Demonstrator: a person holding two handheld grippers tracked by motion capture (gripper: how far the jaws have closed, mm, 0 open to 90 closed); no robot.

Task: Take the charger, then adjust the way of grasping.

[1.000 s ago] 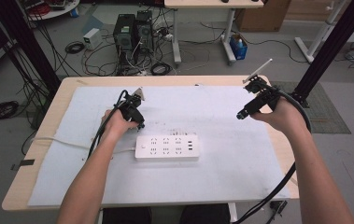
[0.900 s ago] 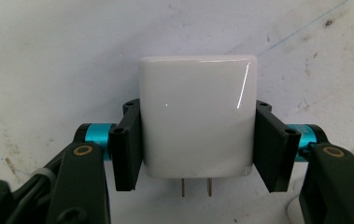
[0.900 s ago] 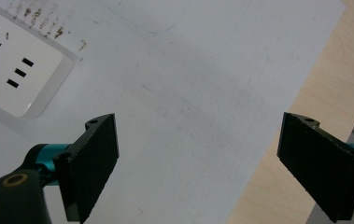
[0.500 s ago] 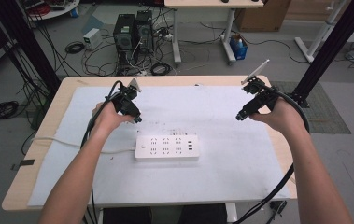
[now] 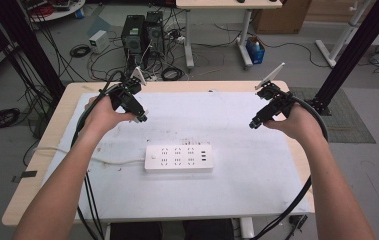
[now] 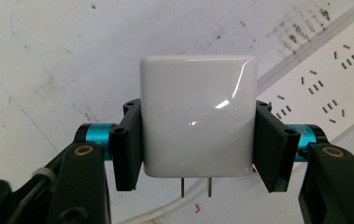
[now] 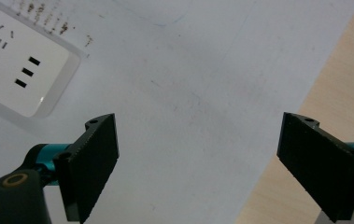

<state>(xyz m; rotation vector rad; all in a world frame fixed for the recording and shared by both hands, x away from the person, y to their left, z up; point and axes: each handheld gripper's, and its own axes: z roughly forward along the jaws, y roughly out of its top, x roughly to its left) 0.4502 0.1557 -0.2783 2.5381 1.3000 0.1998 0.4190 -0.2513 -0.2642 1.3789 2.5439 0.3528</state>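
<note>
Left gripper [image 5: 142, 118] raised, fingers clamped, right gripper [image 5: 253, 124] hovering — fingers wide apart

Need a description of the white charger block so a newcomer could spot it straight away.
Start at the white power strip in the middle of the white mat, then look up and left to the left gripper. The charger block is clamped between its black jaws, off the mat. It is a glossy white rounded cube with two metal prongs, unlike the long flat strip.
</note>
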